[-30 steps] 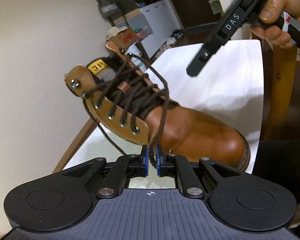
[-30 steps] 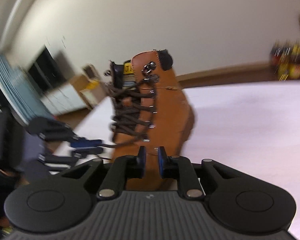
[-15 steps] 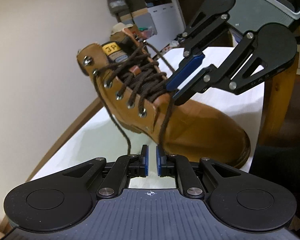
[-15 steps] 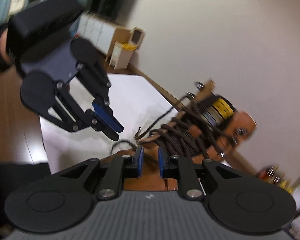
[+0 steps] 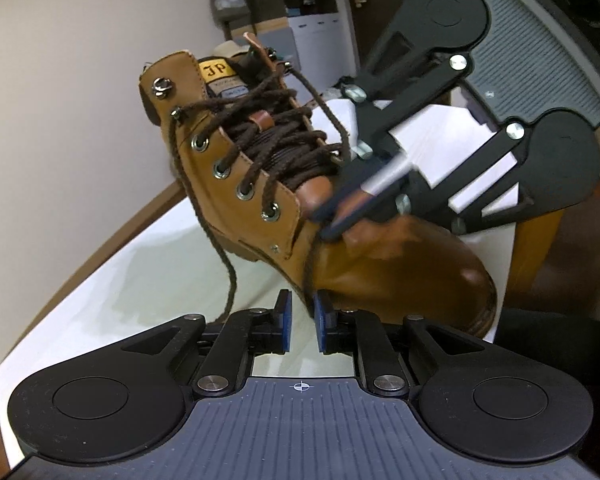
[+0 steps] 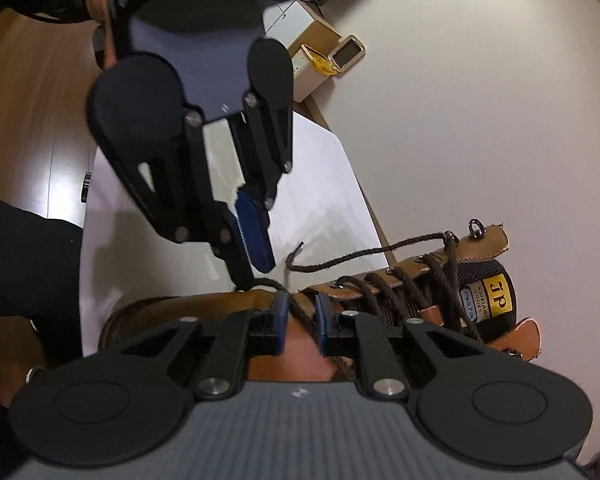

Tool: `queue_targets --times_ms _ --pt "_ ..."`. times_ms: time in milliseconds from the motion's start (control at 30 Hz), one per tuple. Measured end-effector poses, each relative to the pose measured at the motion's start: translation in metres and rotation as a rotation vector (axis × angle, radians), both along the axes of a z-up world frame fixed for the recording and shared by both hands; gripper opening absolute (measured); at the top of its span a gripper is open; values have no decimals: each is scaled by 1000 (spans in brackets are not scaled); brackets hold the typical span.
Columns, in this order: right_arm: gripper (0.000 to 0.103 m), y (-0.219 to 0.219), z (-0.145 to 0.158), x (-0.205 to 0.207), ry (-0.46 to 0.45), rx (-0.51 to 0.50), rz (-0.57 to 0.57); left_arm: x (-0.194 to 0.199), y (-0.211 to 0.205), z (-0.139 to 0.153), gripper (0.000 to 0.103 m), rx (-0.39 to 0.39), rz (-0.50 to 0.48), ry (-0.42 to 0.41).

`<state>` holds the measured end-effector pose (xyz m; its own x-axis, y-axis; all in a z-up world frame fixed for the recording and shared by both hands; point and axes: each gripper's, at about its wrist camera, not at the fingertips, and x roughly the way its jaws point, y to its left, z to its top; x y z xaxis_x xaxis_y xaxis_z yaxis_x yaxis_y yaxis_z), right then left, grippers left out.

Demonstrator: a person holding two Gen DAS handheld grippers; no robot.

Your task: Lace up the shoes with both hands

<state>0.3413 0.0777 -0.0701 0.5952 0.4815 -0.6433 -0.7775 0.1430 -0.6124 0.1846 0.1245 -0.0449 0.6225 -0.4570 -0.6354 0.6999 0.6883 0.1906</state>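
Left wrist | right gripper (image 5: pixel 332 216) now closing over boot (image 5: pixel 380 256) lace (image 6: pixel 300 316) | left gripper (image 5: pixel 300 320) closing, empty

Plain beige wall (image 5: pixel 60 80); wooden floor (image 6: pixel 32 92); white table (image 6: pixel 320 184); white cabinets (image 5: pixel 316 36) behind

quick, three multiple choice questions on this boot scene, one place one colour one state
1. The tan leather boot stands on: A a white table; B a wooden floor; C a cardboard box.
2. Its tongue label is: A red; B yellow; C green.
3. Its dark brown laces are: A tied in a bow; B removed; C untied.
Key: 1 A, white tabletop shows under the sole; 2 B, a yellow patch reading JP; 3 C, a lace end trails free.
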Motion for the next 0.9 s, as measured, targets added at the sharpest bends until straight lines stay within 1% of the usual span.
queue_targets --times_ms 33,100,200,300,333,367,433,533,633,700,767,833,900 --pt "3 -1 2 2 34 15 -16 0 0 0 6 4 -5 -1" --pt "3 -6 6 4 77 44 -28 -3 -1 1 6 20 -17 -15" --pt "4 -15 6 0 71 40 -37 -7 -2 3 5 55 -31 -52" --pt "4 -18 8 -2 71 33 -43 -12 -4 7 5 73 -42 -90" --pt "6 -20 9 -2 74 27 -45 -12 -4 8 5 75 -47 -93" --pt "12 -20 9 -4 72 19 -40 -12 -5 8 5 82 -49 -98" --pt "15 -18 8 -7 52 16 -20 -14 -6 8 5 97 -55 -108" --pt "15 -14 5 -11 32 6 10 -18 -11 6 5 107 -65 -125" --pt "15 -2 14 -7 24 -17 28 -24 -13 5 5 110 -92 -159" --pt "15 -1 11 -5 21 -39 27 -27 -16 4 5 121 -105 -176" --pt "15 0 6 -4 17 -66 26 -29 -19 1 5 128 -110 -180" --pt "15 -2 6 -5 21 -65 23 -29 -19 -1 5 122 -111 -180" --pt "9 -5 5 -6 45 -55 7 -26 -20 -2 6 111 -105 -176"
